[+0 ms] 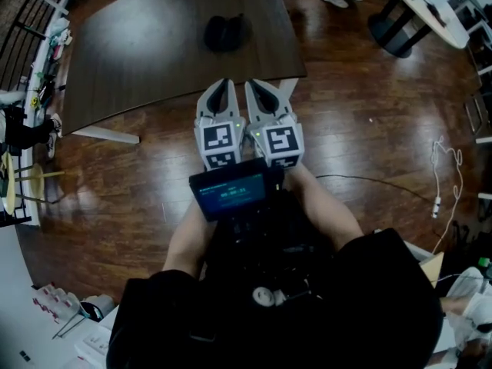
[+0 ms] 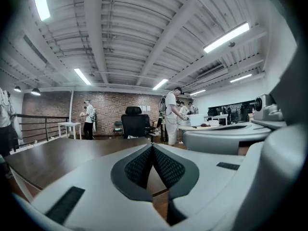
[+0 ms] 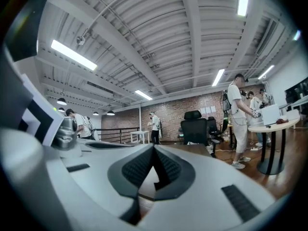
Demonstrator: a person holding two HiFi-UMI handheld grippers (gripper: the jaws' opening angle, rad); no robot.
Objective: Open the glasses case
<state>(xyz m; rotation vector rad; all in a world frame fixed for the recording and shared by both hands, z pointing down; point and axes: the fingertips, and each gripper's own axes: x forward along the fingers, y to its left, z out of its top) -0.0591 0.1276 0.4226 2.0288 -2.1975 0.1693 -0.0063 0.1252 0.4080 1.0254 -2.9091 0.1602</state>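
Head view looks steeply down at the table (image 1: 154,44) — gripper views skim level across it.

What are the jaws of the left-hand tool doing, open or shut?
Shut. In the left gripper view, the left gripper has its jaws pressed together at the tip, nothing between them.

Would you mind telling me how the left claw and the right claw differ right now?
The left claw and right claw bear differently patterned marker cubes. The left claw is further from the near corner of the table than the right claw. Both are shut, empty, and point toward the glasses case.
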